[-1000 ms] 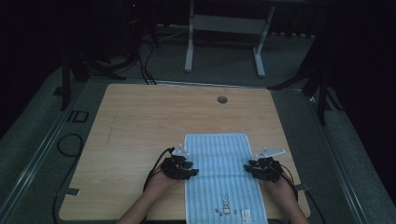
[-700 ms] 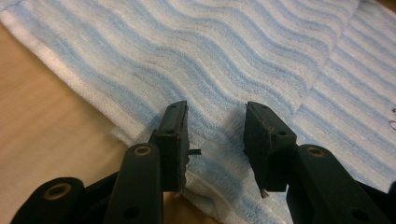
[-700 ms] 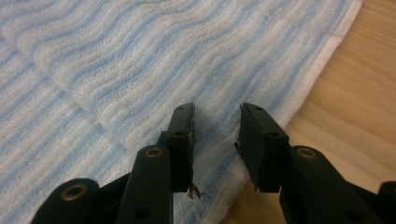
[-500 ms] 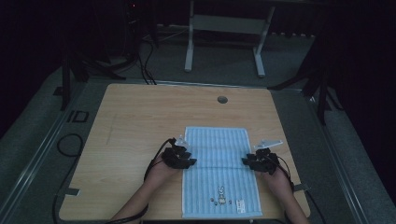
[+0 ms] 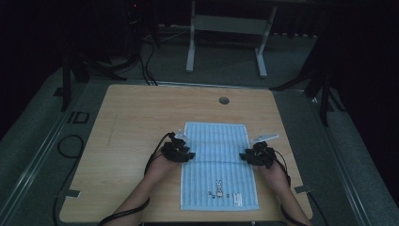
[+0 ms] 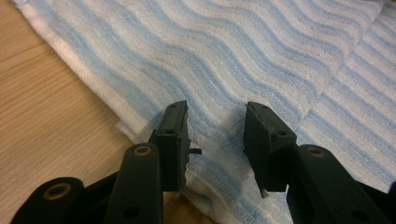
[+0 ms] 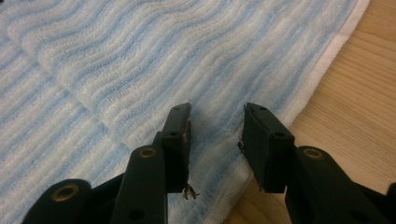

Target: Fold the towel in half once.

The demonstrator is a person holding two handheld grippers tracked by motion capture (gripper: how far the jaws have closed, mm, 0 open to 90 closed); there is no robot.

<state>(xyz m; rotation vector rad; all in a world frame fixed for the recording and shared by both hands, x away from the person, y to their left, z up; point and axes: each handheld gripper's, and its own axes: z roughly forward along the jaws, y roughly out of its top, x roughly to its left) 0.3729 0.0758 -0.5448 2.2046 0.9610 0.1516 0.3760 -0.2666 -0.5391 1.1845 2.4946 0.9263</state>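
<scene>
I have a gripper in each hand, both down on the blue-and-white striped towel (image 5: 219,165) that lies on the wooden table (image 5: 136,117), at the near middle of it. My left gripper (image 5: 181,151) sits at the towel's 9 o'clock edge, and my right gripper (image 5: 251,154) at its 3 o'clock edge, the two level with each other across the cloth.

In the left gripper view, my jaws stand partly apart with a raised fold of towel (image 6: 219,93) between them. The pads do not seem to press it from both sides; the left pad lies against the towel's hem, the right one stands just clear. The bare table (image 6: 51,121) runs off toward 9 o'clock.

In the right gripper view, my jaws have just been opening. They stand partly apart with the towel (image 7: 140,70) between them near its hem, and I see a gap beside each pad. The table wood (image 7: 355,88) shows toward 3 o'clock.

Around the towel there is little. A round cable hole (image 5: 224,100) sits in the table at 12 o'clock, well apart from the cloth. A small rabbit print (image 5: 218,186) and a label (image 5: 235,197) mark the towel's near end, toward 6 o'clock. Cables (image 5: 153,162) trail from both grippers back along my forearms. Nothing lies between my two grippers but flat towel, with one crease (image 5: 216,161) running across it.
</scene>
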